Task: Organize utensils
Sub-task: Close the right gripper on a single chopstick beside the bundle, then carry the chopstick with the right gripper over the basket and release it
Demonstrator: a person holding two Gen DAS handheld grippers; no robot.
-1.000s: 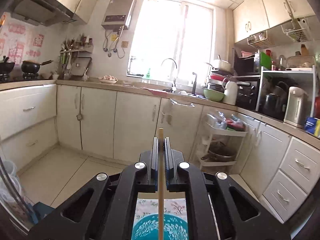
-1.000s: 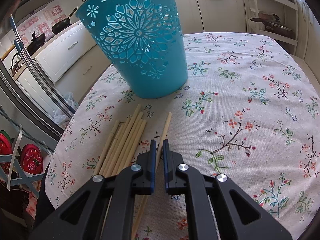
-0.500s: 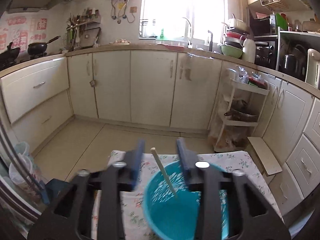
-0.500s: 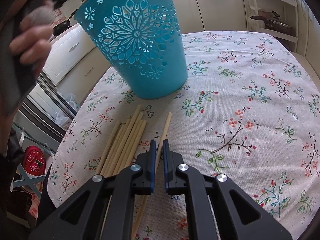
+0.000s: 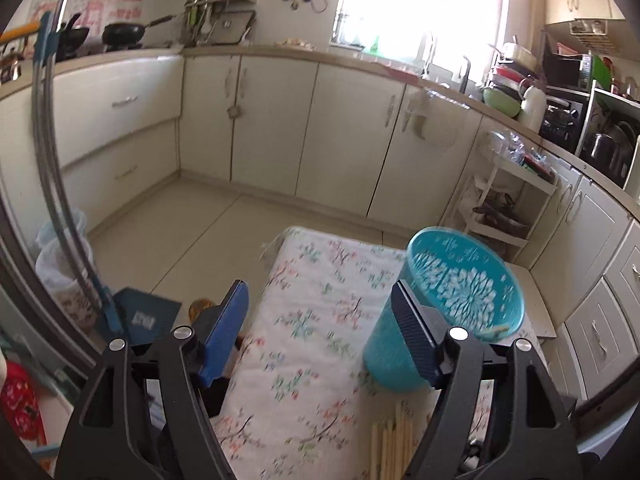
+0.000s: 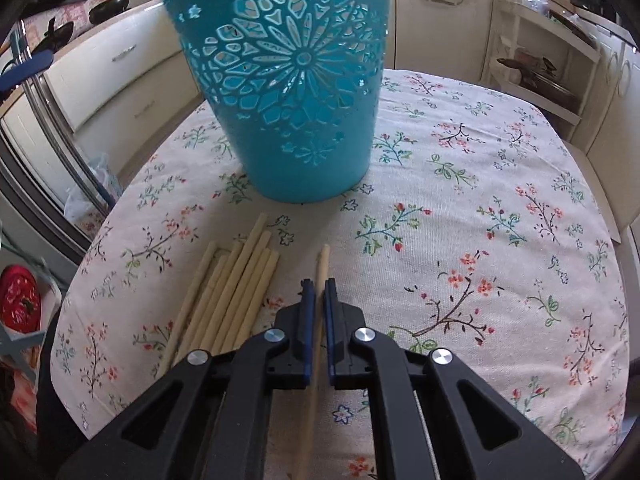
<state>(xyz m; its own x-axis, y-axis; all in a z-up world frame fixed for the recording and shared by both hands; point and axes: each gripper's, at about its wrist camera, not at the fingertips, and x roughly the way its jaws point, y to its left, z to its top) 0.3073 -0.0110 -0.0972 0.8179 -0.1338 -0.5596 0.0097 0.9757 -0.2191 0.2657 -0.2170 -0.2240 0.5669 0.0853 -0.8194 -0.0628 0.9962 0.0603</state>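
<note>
Having released its chopstick into the teal basket (image 5: 466,280), your left gripper (image 5: 320,332) has just spread open, empty; your right gripper (image 6: 316,292) stays clenched on one chopstick (image 6: 321,264) beside the near pile (image 6: 232,292).

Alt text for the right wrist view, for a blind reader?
The right gripper is shut on one chopstick lying on a floral tablecloth. A loose bundle of chopsticks lies to its left, and a teal cut-out bin stands behind.
</note>
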